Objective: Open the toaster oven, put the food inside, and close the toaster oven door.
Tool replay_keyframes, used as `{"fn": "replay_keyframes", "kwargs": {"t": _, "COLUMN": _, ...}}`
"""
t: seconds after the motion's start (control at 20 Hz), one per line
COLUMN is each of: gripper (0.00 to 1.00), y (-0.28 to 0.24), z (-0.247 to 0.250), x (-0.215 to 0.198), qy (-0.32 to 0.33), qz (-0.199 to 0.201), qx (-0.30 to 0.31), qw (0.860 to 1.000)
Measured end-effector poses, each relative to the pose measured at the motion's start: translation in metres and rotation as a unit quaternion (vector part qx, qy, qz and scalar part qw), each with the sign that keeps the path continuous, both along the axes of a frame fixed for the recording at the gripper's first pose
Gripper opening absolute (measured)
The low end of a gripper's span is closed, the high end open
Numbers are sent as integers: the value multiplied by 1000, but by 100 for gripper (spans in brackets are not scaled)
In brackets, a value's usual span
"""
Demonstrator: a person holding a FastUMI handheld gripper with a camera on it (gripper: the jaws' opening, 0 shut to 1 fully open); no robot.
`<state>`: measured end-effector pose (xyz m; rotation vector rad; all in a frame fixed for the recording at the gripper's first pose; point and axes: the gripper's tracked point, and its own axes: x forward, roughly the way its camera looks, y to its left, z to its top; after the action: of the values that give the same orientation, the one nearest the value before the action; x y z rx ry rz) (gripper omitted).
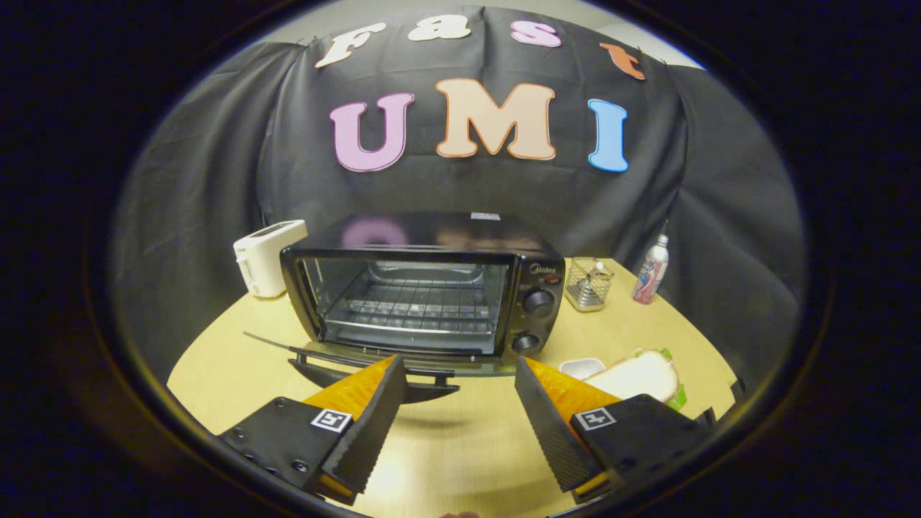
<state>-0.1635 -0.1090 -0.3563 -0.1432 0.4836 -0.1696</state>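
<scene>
Around the work area: white pop-up toaster [266, 257] at 10 o'clock from the fingers, touching or just beside the oven's left rear corner. Wire basket [588, 283] at 1 o'clock, near the oven's right side; spray bottle [651, 270] upright farther right, near the black cloth wall. Small white dish [581, 367] just beside the right finger tip.

Toaster oven [424, 288] at 12 o'clock, beyond the fingers, on the pale wooden table [460, 446]. Long axis left to right, opening facing the gripper. Black glossy body, wire rack inside, two knobs stacked on the right panel. Glass door [374, 360] dropped open and lying flat, its handle just ahead of the left finger tip; cannot tell whether touching.

Sandwich [640, 375], white bread with green leaf at the edge, flat on the table at 2 o'clock, partly behind the right finger.

Gripper [456, 367] spread wide, nothing between the fingers, bare table below.
</scene>
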Motion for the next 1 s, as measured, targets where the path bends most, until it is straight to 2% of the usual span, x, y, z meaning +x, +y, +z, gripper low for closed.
{"fn": "replay_keyframes", "kwargs": {"t": 0.3, "gripper": 97, "y": -2, "z": -37, "x": -32, "qy": 50, "qz": -9, "qx": 2, "qw": 999}}
{"fn": "replay_keyframes", "kwargs": {"t": 0.5, "gripper": 97, "y": 2, "z": -80, "x": -48, "qy": 105, "qz": 2, "qx": 7, "qw": 995}}
{"fn": "replay_keyframes", "kwargs": {"t": 0.7, "gripper": 97, "y": 8, "z": -114, "x": -60, "qy": 138, "qz": -5, "qx": 21, "qw": 990}}
{"fn": "replay_keyframes", "kwargs": {"t": 1.0, "gripper": 98, "y": 6, "z": -100, "x": -60, "qy": 129, "qz": -12, "qx": 11, "qw": 992}}
